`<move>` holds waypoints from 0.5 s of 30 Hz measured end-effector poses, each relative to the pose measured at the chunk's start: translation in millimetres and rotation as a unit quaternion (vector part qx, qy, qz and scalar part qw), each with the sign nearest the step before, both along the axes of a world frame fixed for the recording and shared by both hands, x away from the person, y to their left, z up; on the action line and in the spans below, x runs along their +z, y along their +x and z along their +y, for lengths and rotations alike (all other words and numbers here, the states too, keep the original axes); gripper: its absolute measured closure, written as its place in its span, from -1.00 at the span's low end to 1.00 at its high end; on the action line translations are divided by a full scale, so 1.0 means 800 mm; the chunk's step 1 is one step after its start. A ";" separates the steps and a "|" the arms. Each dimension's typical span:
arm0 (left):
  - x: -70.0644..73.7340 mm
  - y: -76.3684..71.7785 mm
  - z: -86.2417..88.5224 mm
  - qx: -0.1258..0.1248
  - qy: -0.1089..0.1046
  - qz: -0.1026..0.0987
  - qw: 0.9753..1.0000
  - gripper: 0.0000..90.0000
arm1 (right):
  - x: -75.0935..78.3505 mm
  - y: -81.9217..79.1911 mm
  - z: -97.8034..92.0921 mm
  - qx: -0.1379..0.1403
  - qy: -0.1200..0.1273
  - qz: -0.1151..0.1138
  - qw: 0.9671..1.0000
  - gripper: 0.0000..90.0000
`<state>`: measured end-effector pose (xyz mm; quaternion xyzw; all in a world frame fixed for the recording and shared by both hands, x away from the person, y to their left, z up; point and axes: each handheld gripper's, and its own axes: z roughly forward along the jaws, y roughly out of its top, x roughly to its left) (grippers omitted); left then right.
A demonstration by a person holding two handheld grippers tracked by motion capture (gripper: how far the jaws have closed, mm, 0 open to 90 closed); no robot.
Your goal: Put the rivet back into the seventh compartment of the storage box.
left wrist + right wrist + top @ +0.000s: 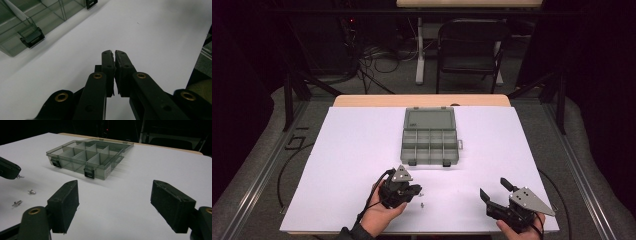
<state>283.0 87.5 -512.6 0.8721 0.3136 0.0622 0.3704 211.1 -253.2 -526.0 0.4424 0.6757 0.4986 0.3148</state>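
Here, at the near left of the desk (362, 150), the left gripper (416, 192) lies low over the white sheet in the person's left hand (379, 215), its jaws pointing right. In the left gripper view the jaws are pressed almost together, with only a hairline gap at the tips; whether anything is pinched there cannot be told. In the right gripper view a small screw (19, 176) shows right at that gripper's tip. Just beside the tip, two more small silver screws (32, 192) lie loose on the sheet, close together. Farther back, near the middle of the desk, sits a smoke-grey plastic compartment box (430, 145), its lid folded flat open behind it and black latches on its near wall. At the near right, the right gripper (494, 191) is held in the right hand (517, 231) with its jaws spread wide and nothing between them, aimed toward the box.
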 end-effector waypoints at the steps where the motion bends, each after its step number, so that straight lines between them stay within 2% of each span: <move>1: 0.002 0.002 -0.001 0.002 -0.002 -0.001 1.000 0.92 | 0.000 0.000 0.000 0.000 0.000 0.000 1.000 -0.50; 10: 0.025 0.018 -0.008 0.008 -0.006 -0.022 1.000 0.92 | 0.000 0.000 -0.001 -0.001 -0.001 -0.001 1.000 -0.50; 15: 0.038 0.032 -0.008 0.023 -0.028 -0.021 0.999 0.91 | 0.001 0.000 -0.001 -0.001 -0.002 -0.001 1.000 -0.50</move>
